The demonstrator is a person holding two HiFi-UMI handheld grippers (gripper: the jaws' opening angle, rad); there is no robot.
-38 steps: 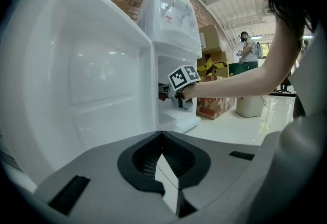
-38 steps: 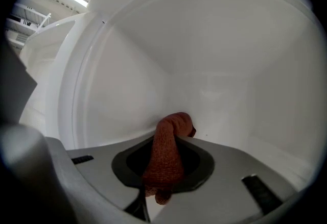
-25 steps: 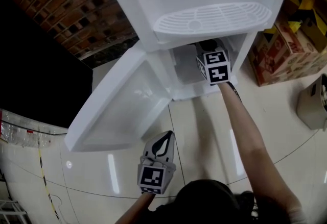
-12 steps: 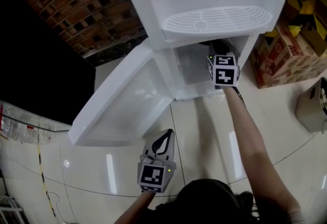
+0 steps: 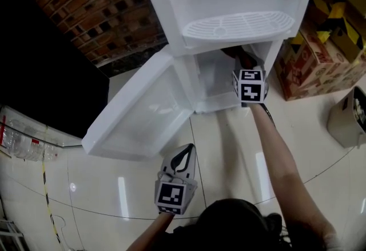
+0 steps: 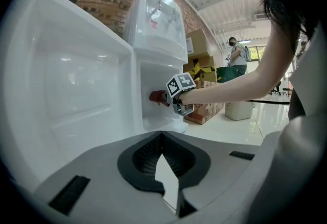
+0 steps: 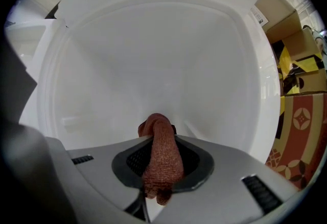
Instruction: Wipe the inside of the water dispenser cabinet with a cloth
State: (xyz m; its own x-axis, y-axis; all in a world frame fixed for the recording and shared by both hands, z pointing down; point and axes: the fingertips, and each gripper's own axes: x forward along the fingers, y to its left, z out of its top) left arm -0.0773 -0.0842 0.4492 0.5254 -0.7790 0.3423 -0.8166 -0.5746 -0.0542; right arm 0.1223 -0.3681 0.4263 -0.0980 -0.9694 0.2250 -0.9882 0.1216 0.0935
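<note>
The cloth (image 7: 161,164), a reddish-brown wad, is clamped in the right gripper (image 5: 242,70), whose jaws are closed tight on it. Its free end pokes forward inside the open cabinet (image 7: 163,59), close to the lower back wall, though contact cannot be judged. To wipe well, I would press that end flat against the white plastic and sweep side to side in overlapping strokes. Corners come next and the cabinet floor last, with the hard jaws kept off the walls. The door (image 5: 143,112) stands swung wide to the left, so access looks free. The left gripper (image 5: 182,158) hangs low over the floor, well apart, jaws together on nothing.
</note>
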